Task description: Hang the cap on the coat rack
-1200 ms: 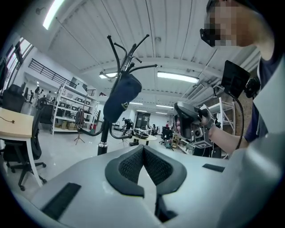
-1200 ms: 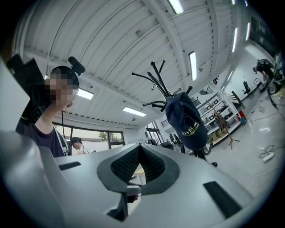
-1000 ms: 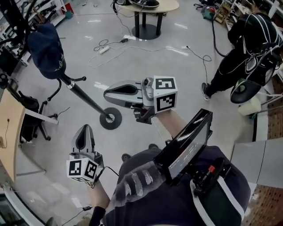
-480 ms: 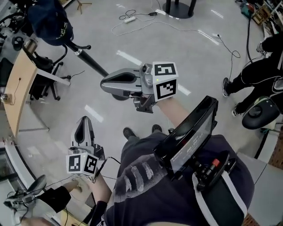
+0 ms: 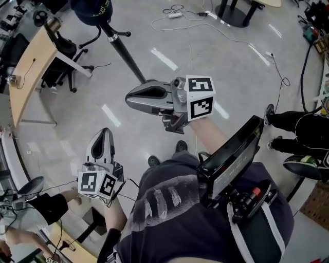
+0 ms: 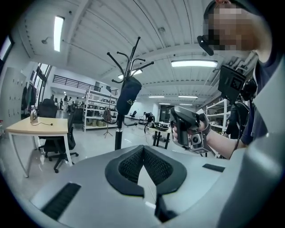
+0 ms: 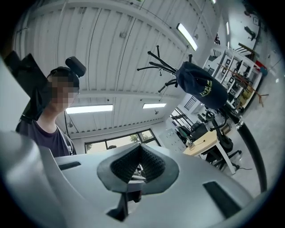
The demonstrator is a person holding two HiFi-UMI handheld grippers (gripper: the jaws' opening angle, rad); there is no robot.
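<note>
Hanging on the coat rack [image 5: 123,49], the cap [image 5: 92,7] is cropped in head view; left tool [image 5: 104,131] and right tool [image 5: 128,97] closed, empty.

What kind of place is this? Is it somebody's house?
Not a house, probably a big workshop or lab: metal storage shelves, a wooden desk with an office chair, and cables trailing over the floor.

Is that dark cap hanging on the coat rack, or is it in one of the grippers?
On the rack. The cap hangs high on the coat rack; the left gripper and right gripper are shut and empty.
</note>
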